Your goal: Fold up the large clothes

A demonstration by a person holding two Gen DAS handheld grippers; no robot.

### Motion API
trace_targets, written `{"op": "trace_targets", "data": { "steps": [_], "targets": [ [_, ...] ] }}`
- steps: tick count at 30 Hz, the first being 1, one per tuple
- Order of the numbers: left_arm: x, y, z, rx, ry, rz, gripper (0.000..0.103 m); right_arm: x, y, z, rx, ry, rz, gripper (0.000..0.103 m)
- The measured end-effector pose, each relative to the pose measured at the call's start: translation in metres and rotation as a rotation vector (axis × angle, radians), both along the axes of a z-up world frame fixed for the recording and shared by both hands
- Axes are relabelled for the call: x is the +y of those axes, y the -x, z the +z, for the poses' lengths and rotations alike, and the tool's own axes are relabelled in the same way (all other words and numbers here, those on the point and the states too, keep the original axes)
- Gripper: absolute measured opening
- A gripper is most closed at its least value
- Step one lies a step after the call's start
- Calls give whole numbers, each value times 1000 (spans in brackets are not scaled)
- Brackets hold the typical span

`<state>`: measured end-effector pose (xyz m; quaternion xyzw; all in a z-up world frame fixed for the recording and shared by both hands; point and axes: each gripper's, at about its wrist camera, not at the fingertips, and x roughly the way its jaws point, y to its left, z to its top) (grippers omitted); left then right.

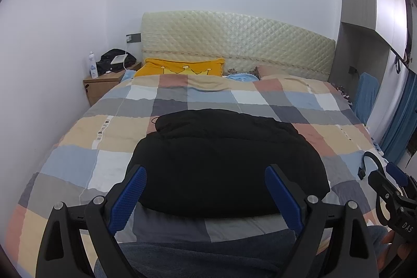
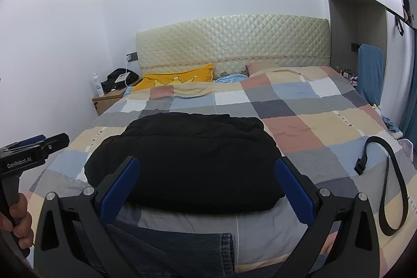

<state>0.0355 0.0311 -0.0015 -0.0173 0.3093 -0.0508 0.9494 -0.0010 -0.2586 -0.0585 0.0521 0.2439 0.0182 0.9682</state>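
- Where the black garment (image 1: 224, 163) lies, it forms a compact folded bundle on the checked bedspread (image 1: 78, 140), near the foot edge of the bed and roughly central across it.
- The left gripper (image 1: 206, 196) is held above the near edge of the bundle; its blue-padded fingers (image 1: 129, 197) stand wide apart and hold nothing.
- The right gripper (image 2: 207, 189) is likewise spread wide, with blue pads (image 2: 294, 192) on either side of the bundle's near edge; no fabric is between them.
- Whether either gripper touches the garment cannot be told from these views.
- In the right wrist view, the left gripper appears at the left edge, gripped by a hand (image 2: 19, 223) on its handle.
- In the left wrist view, the right gripper shows at the right edge.
- A black strap (image 2: 391, 179) with a buckle lies in a loop on the bedspread, to the right of the garment and apart from it.
- A yellow pillow (image 1: 179, 67) rests against the quilted headboard (image 1: 234, 43).
- A wooden nightstand (image 1: 100, 85) to the left of the bed carries a white bottle (image 1: 92, 65) and a dark bag (image 1: 114, 59).
- Denim fabric (image 2: 182, 252) shows at the bottom, below the grippers.
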Motion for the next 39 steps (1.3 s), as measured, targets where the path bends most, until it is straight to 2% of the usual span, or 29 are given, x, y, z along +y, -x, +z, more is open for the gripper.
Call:
{"op": "trace_targets", "data": {
  "steps": [39],
  "targets": [
    [3, 5, 0, -6, 16, 2, 93, 9, 6, 10, -18, 10, -6, 103]
  ]
}}
